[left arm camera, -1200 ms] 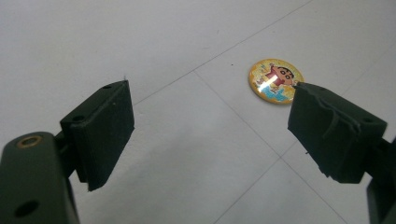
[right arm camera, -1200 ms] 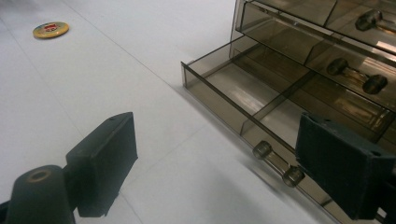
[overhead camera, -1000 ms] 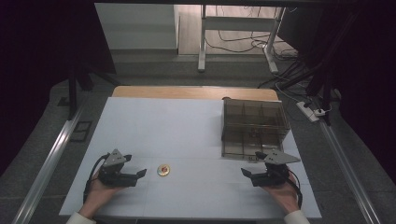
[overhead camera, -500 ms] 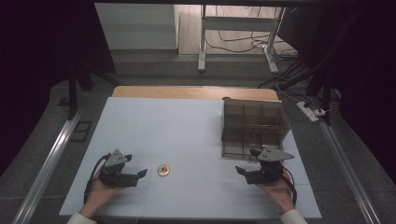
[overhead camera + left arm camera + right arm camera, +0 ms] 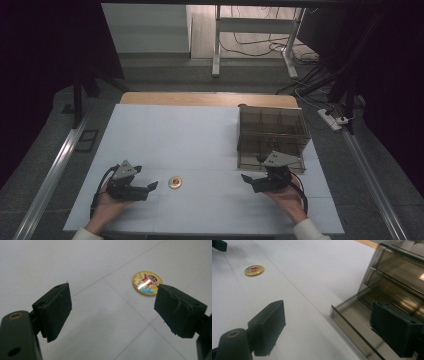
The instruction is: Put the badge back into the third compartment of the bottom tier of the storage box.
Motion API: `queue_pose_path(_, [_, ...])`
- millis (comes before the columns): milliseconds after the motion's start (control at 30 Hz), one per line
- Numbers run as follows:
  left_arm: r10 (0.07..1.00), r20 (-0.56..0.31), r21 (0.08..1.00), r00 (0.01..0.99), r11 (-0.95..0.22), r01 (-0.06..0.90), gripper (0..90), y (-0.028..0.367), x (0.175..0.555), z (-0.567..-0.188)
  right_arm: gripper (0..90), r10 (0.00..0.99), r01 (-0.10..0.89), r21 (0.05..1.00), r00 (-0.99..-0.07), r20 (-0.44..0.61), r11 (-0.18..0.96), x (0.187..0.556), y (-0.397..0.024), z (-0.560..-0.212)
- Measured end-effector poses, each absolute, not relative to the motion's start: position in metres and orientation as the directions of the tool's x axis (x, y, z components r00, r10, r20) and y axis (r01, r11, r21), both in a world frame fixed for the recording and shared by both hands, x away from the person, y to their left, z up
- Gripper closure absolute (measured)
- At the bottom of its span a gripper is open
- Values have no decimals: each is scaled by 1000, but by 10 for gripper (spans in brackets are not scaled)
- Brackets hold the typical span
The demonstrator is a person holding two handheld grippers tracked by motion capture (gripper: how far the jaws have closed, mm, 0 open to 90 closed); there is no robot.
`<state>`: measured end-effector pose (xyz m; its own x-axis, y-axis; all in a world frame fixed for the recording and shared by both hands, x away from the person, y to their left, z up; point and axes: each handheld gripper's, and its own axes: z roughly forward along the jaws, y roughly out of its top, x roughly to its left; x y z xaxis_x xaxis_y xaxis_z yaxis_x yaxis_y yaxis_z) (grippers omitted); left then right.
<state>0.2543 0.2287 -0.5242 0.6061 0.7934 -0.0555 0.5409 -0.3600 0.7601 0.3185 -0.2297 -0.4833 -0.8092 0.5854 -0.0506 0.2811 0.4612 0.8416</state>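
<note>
My left tongs (image 5: 112,312) gaping beside the cartoon badge (image 5: 147,282) on the tabletop (image 5: 200,135), right tongs (image 5: 332,330) gaping by the smoky drawer box (image 5: 397,277)

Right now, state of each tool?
Left tool: open, holding nothing, round cartoon badge on the table just ahead of it.
Right tool: open, holding nothing, beside the smoked plastic drawer box.

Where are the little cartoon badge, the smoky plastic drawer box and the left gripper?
cartoon badge (image 5: 147,282), left gripper view, centre of its face.
drawer box (image 5: 272,131), high view, its top.
left gripper (image 5: 150,187), high view, between its fingertips.
</note>
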Motion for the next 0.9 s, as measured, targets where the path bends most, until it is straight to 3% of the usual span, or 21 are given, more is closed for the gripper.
queue_pose_path(900, [795, -46, 755, 605, -368, 542, 148, 228, 254, -526, 128, 473, 230, 825, -880, -50, 516, 333, -161, -476])
